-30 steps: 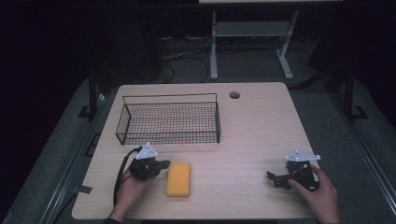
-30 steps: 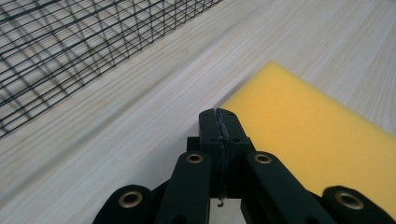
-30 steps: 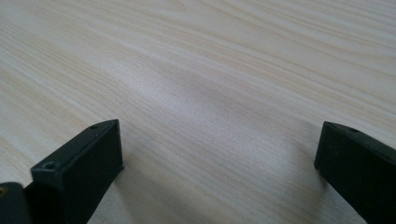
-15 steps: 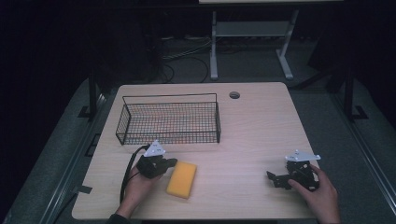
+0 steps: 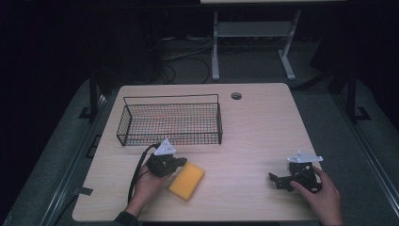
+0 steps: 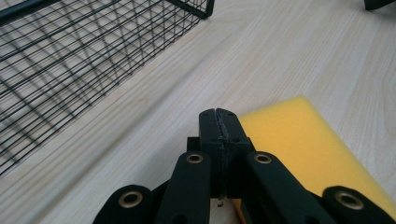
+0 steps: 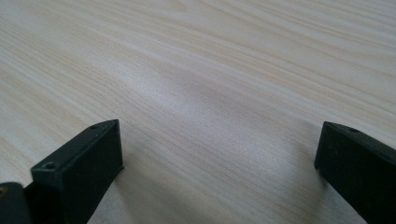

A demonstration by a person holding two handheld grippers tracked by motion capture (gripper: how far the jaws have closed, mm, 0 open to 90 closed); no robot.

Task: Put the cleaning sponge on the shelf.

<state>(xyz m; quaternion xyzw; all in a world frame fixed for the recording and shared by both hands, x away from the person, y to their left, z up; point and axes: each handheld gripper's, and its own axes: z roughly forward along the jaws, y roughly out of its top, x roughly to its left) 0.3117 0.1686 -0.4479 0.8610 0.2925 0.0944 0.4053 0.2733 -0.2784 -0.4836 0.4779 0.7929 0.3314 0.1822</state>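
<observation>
Table [image 5: 263, 127] brightly lit, surroundings dark; gripper views sharp, soft shadows.

yellow sponge [image 6: 299, 149] partly hidden behind the jaws, wire basket [image 6: 70, 56] cut off at frame edge

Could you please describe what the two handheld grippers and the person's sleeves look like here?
Both the left gripper and the right gripper are black, each topped by a pale grey three-cornered plate. The left gripper's linkage arms carry brass-coloured pivots, and a black cable trails from it. A dark sleeve cuff shows at the left wrist.
</observation>
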